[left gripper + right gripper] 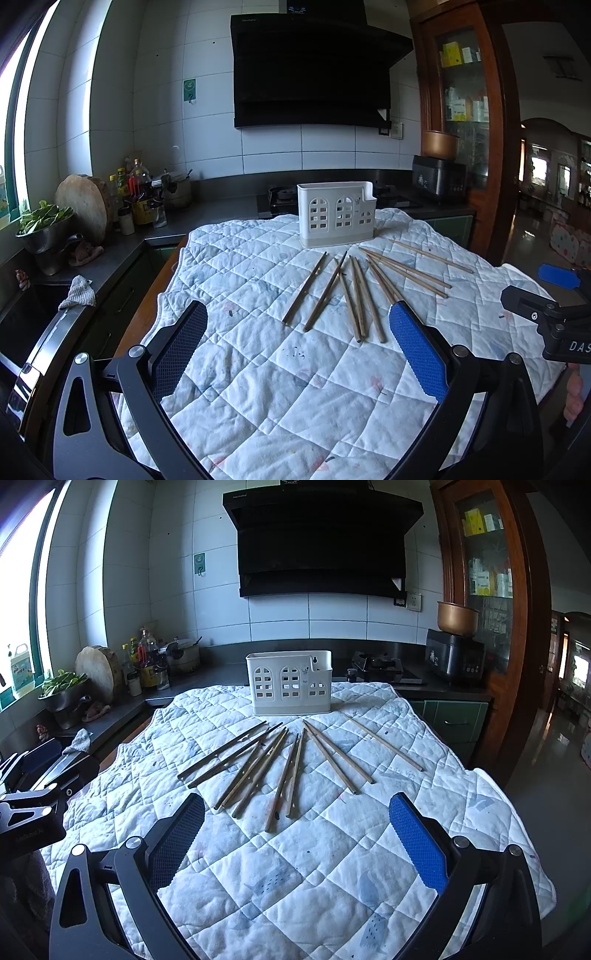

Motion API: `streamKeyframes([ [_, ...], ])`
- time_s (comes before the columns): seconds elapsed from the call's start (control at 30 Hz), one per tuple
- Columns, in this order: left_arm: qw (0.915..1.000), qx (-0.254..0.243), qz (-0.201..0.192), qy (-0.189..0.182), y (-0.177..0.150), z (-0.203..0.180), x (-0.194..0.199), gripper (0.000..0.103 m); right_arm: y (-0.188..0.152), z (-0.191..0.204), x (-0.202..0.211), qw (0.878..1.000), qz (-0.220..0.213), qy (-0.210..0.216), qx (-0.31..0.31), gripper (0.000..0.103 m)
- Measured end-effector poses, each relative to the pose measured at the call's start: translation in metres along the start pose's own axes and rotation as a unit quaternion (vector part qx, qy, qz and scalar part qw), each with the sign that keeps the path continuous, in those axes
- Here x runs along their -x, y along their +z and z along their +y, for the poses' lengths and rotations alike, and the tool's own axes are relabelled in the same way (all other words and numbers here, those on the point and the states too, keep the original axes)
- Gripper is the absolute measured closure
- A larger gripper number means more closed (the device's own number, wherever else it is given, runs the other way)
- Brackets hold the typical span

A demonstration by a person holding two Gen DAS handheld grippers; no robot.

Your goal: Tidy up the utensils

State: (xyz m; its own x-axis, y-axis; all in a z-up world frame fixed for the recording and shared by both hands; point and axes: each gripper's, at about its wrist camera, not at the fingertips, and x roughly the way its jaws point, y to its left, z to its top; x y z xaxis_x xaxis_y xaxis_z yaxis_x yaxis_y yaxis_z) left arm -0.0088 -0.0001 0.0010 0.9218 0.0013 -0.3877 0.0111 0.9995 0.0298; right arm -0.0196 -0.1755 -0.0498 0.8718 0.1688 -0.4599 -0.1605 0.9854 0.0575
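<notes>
**Thin, light chopsticks on soft quilt: a pinch near mid-shaft looks safest**

The left hand-held gripper (297, 332) hangs above the near part of the table with its jaws spread wide and nothing between its blue pads (417, 354). The right hand-held gripper (297, 819) is likewise wide and empty, hovering just short of the near ends of the sticks.

Beyond both grippers, the chopsticks (280, 771) lie fanned out flat on a white quilted cloth (295, 886) that covers the table. Their far ends converge toward a white slotted utensil holder (290, 690), which stands upright at the far edge of the cloth and appears empty, though its inside is not fully visible. Several sticks touch or cross one another near the middle of the fan; one stick (384, 742) lies apart on the right.

The sticks look like bamboo or wood: stiff, very light, narrow and liable to roll. Because the quilt is soft, a low pad could sink in and catch fabric along with a stick. A pinch across the shaft near its middle would probably keep the stick balanced; held near an end, it would likely droop or pivot. The lone right-hand stick seems the easiest first pick, since nothing lies against it. The holder is light too and might slide or tip if a stick strikes its rim.
</notes>
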Motion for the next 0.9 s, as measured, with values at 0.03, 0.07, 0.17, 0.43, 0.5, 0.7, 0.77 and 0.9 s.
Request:
streamKeyframes([
  [0.03, 1.0, 0.0, 0.0, 0.0, -0.001, 0.0, 0.0, 0.005, 0.001, 0.0, 0.002, 1.0, 0.0, 0.001, 0.0, 0.006],
  [0.07, 1.0, 0.0, -0.001, 0.001, -0.001, 0.0, -0.001, 0.005, 0.002, -0.001, 0.004, 1.0, 0.0, 0.0, 0.0, 0.006],
  [0.17, 1.0, 0.001, 0.0, 0.0, -0.001, 0.0, -0.001, 0.005, 0.005, 0.001, 0.002, 1.0, 0.0, -0.001, 0.0, 0.006],
  [0.43, 1.0, -0.001, -0.003, 0.001, 0.006, -0.001, 0.001, 0.005, 0.007, 0.002, 0.004, 1.0, -0.002, -0.001, 0.001, 0.006],
  [0.5, 1.0, -0.001, -0.003, 0.001, 0.007, -0.001, 0.001, 0.005, 0.007, 0.002, 0.005, 1.0, -0.002, -0.001, 0.001, 0.006],
  [0.7, 1.0, -0.001, -0.004, 0.001, 0.007, -0.001, 0.001, 0.005, 0.009, 0.003, 0.004, 1.0, -0.002, -0.001, 0.001, 0.006],
  [0.77, 1.0, -0.001, -0.004, 0.0, 0.008, -0.002, 0.001, 0.005, 0.007, 0.003, 0.003, 1.0, -0.002, -0.002, 0.001, 0.006],
  [0.9, 1.0, -0.001, -0.005, 0.001, 0.009, -0.002, 0.001, 0.005, 0.007, 0.002, 0.003, 1.0, -0.003, -0.002, 0.001, 0.006],
])
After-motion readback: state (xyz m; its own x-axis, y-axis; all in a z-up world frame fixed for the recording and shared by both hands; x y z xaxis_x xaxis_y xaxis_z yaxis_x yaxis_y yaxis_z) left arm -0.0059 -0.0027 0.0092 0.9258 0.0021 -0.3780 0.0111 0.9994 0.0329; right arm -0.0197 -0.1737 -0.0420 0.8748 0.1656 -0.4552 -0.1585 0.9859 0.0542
